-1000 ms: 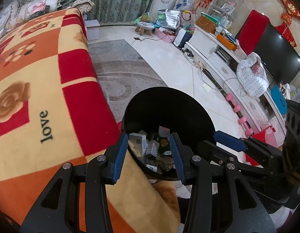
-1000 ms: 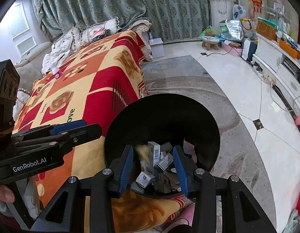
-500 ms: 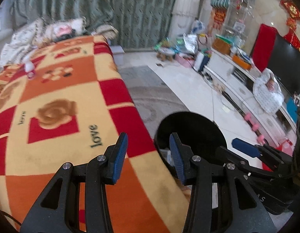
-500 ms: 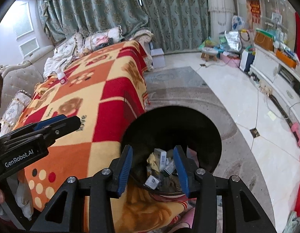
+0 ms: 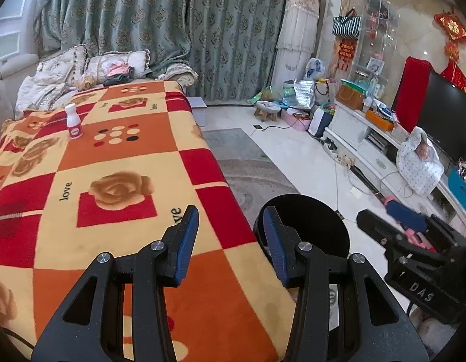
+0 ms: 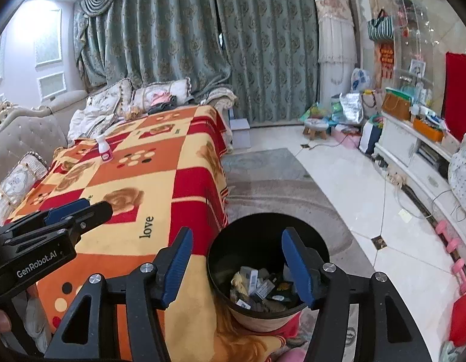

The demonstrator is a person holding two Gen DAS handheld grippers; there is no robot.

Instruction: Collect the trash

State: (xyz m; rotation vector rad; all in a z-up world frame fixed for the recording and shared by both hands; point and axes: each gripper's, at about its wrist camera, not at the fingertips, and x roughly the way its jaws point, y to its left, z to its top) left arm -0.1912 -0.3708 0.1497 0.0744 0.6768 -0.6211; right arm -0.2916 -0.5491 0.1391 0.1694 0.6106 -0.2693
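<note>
At six o'clock in each wrist view, closest to me, are my own tools. My left gripper [image 5: 230, 242] stands moderately parted and empty, one blue pad [image 5: 187, 242] over the blanket [image 5: 118, 157] edge, the other over the bin's rim. My right gripper [image 6: 236, 267] is spread wider, also holding nothing, and frames the black trash bin [image 6: 264, 235] just past its tips at about twelve o'clock. I judge it sits that wide because it hangs over the bin mouth, where a piece would be let fall. The bin stands on the floor tight against the blanketed table's corner, probably so things can go straight off the edge; inside lie small boxes and wrappers [image 6: 257, 283]. Farther out, at ten o'clock, a small white bottle [image 5: 73, 120] with a pink label stands upright on the blanket, well apart from both tools. It looks like the next piece to collect. Beyond it are cushions and the curtain [image 5: 160, 12].
</note>
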